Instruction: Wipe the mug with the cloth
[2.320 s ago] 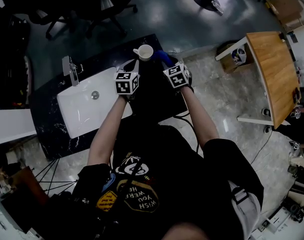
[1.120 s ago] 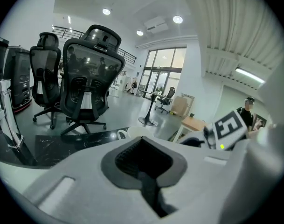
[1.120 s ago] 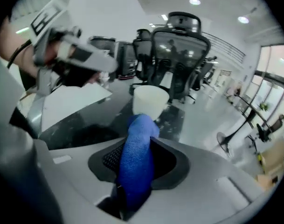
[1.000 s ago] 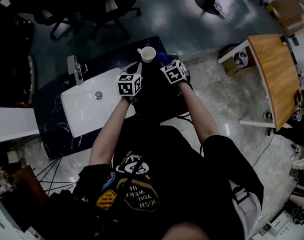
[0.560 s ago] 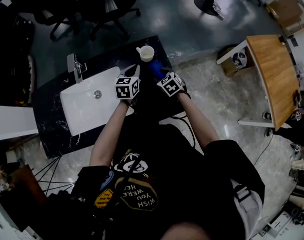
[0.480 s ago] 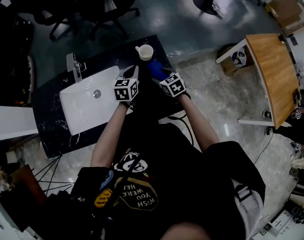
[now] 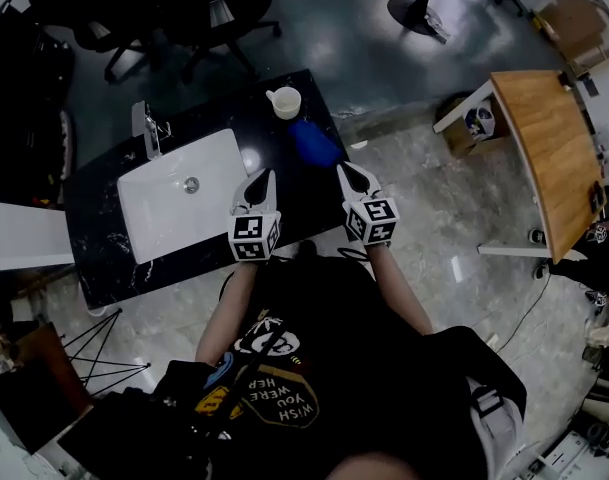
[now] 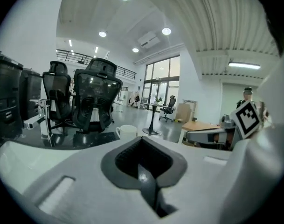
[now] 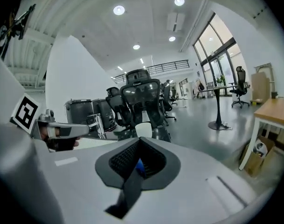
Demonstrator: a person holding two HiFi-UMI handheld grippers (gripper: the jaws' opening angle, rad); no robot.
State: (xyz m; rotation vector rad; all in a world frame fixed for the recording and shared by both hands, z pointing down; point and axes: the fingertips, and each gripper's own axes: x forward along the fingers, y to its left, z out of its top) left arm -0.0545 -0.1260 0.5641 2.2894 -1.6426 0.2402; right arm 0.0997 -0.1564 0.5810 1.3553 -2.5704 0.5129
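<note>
A white mug (image 7: pixel 285 101) stands upright at the far edge of the black counter (image 7: pixel 296 193); it also shows in the left gripper view (image 8: pixel 126 131) and the right gripper view (image 9: pixel 143 129). A blue cloth (image 7: pixel 314 143) lies on the counter just nearer than the mug, held by nothing. My left gripper (image 7: pixel 257 180) is shut and empty, near the sink's right rim. My right gripper (image 7: pixel 348 172) is a short way right of the cloth and apart from it. Its jaws have just closed with nothing between them. A bit of the blue cloth (image 9: pixel 140 166) shows beyond their tips.
A white sink (image 7: pixel 174 208) with a chrome faucet (image 7: pixel 144 123) takes up the counter's left part. Black office chairs (image 7: pixel 184 13) stand beyond the counter. A wooden table (image 7: pixel 549 138) is off to the right, across the tiled floor.
Both grippers have drawn back from the mug toward the person. The right gripper has let go of the blue cloth, which now lies on the counter beside the mug.
</note>
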